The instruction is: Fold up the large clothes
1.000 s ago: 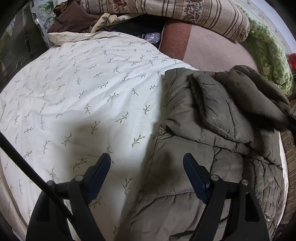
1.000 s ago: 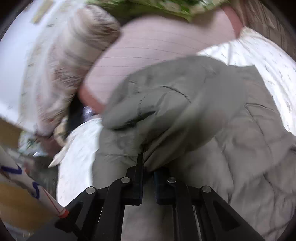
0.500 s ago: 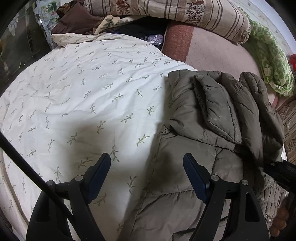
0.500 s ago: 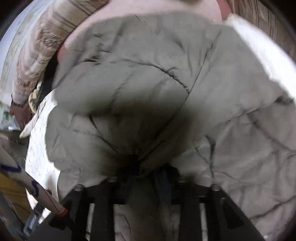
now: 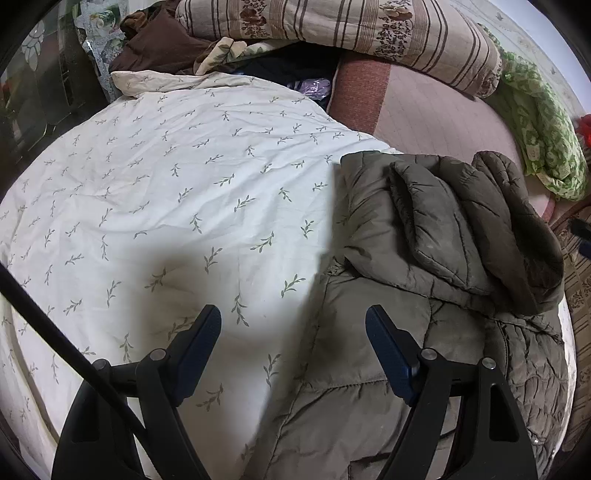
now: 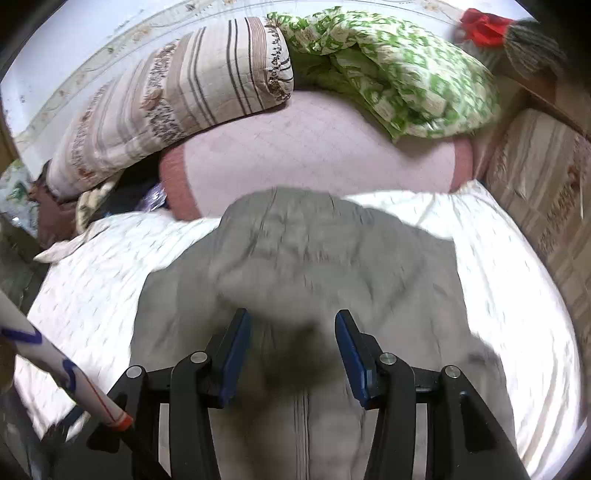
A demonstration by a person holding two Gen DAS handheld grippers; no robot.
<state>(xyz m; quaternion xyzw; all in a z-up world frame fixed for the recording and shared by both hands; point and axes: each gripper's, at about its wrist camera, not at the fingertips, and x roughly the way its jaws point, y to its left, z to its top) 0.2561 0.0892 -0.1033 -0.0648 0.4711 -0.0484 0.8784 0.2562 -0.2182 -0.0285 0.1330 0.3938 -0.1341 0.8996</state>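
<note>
An olive-grey quilted jacket (image 5: 424, 295) lies on a white leaf-print bed cover (image 5: 166, 192), its two sleeves folded across the chest. My left gripper (image 5: 293, 332) hovers open over the jacket's left edge, one finger above the cover and one above the jacket, holding nothing. In the right wrist view the same jacket (image 6: 314, 258) is blurred by motion. My right gripper (image 6: 291, 332) hangs above its middle with the jaws opening. No cloth is pinched between the blue pads (image 6: 232, 354).
A striped rolled quilt (image 5: 351, 33) and a green-patterned blanket (image 5: 543, 122) lie along the far side on a pink mattress pad (image 5: 424, 114). Dark clothes (image 5: 159, 48) pile at the back left. A patterned headboard or box (image 6: 546, 192) stands to the right.
The right gripper let go of the jacket sleeve, opened and pulled back and up. The sleeve now lies folded over the jacket. The left gripper stayed put.
</note>
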